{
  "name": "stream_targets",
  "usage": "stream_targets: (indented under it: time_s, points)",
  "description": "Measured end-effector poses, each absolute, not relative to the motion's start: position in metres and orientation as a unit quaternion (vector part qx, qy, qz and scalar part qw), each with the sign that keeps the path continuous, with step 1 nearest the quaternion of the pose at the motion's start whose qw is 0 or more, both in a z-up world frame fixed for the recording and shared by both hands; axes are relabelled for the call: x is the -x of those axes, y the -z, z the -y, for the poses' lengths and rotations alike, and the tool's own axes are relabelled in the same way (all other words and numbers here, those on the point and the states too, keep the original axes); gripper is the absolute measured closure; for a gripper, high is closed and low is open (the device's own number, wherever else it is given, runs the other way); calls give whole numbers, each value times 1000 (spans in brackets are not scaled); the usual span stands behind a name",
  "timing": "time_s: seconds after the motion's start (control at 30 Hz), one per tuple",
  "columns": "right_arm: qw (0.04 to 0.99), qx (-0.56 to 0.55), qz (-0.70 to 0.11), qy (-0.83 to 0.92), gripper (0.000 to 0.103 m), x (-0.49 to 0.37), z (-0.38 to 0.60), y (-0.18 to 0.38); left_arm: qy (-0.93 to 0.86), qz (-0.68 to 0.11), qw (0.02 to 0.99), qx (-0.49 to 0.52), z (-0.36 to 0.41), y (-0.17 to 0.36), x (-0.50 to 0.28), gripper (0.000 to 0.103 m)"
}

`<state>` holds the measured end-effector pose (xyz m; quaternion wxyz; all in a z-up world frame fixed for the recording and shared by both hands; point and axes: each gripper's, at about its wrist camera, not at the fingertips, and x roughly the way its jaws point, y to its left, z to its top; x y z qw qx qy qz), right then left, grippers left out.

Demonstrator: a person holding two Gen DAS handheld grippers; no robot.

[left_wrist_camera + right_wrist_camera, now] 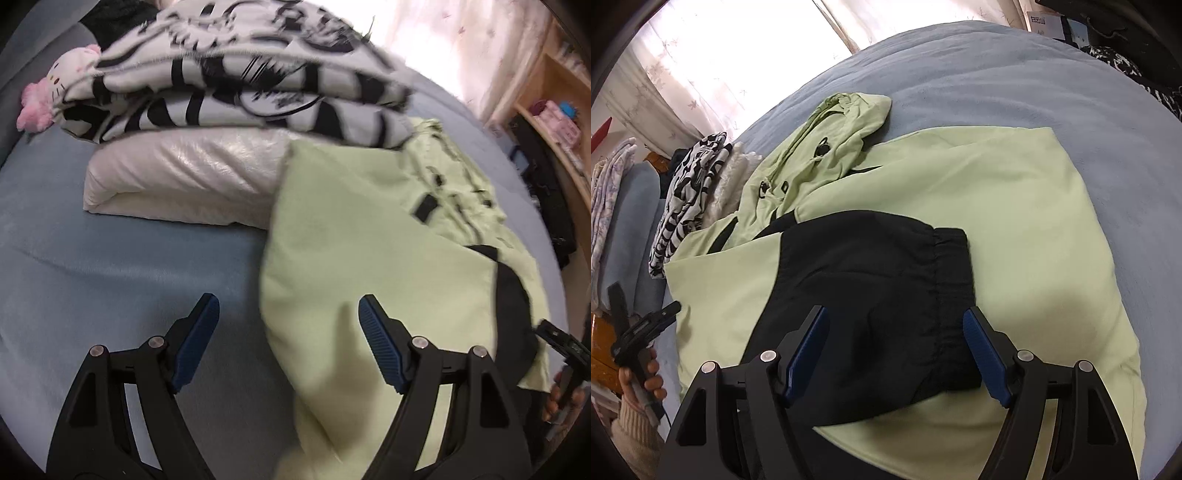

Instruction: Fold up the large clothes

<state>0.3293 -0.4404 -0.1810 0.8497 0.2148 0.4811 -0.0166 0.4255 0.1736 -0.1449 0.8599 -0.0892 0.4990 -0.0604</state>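
Note:
A pale green jacket (979,206) lies spread on the blue bed (1034,74), hood (846,122) toward the window. Its black sleeve with elastic cuff (886,280) is folded across the body. My right gripper (894,328) is open just above the sleeve, one finger on each side of the cuff end, holding nothing. In the left wrist view the jacket (369,251) fills the right half. My left gripper (288,314) is open over the jacket's left edge, empty. The left gripper also shows in the right wrist view (661,314), held in a hand.
A folded black-and-white patterned garment (240,81) rests on a folded white puffy jacket (184,177) at the head of the bed. A pink and white plush toy (55,88) lies beside them. Wooden shelves (554,122) stand to the right. Curtains (720,55) hang behind the bed.

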Motion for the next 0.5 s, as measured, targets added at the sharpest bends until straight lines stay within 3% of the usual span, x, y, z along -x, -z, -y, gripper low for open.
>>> stream_targets:
  time_s: [0.1, 0.13, 0.17, 0.2, 0.27, 0.3, 0.33, 0.5]
  points:
    - [852, -204, -481, 24, 27, -345, 441, 187, 56, -511, 852, 99, -176, 159, -441, 28]
    - [853, -202, -481, 27, 27, -350, 442, 189, 60, -511, 850, 112, -177, 163, -444, 36]
    - [852, -203, -482, 31, 27, -356, 445, 192, 64, -507, 851, 118, -177, 163, -444, 54]
    - [849, -208, -484, 34, 29, -362, 447, 196, 73, -506, 851, 120, -175, 163, -446, 66]
    - [842, -205, -498, 45, 46, -376, 450, 207, 63, -494, 862, 95, -167, 157, -448, 94]
    - [843, -188, -502, 50, 61, -380, 447, 209, 57, -488, 867, 79, -163, 154, -445, 99]
    - [848, -160, -502, 53, 74, -386, 441, 207, 50, -481, 873, 62, -159, 149, -444, 100]
    - [896, -133, -423, 37, 80, -388, 422, 172, 60, -410, 910, 31, -153, 111, -429, 101]
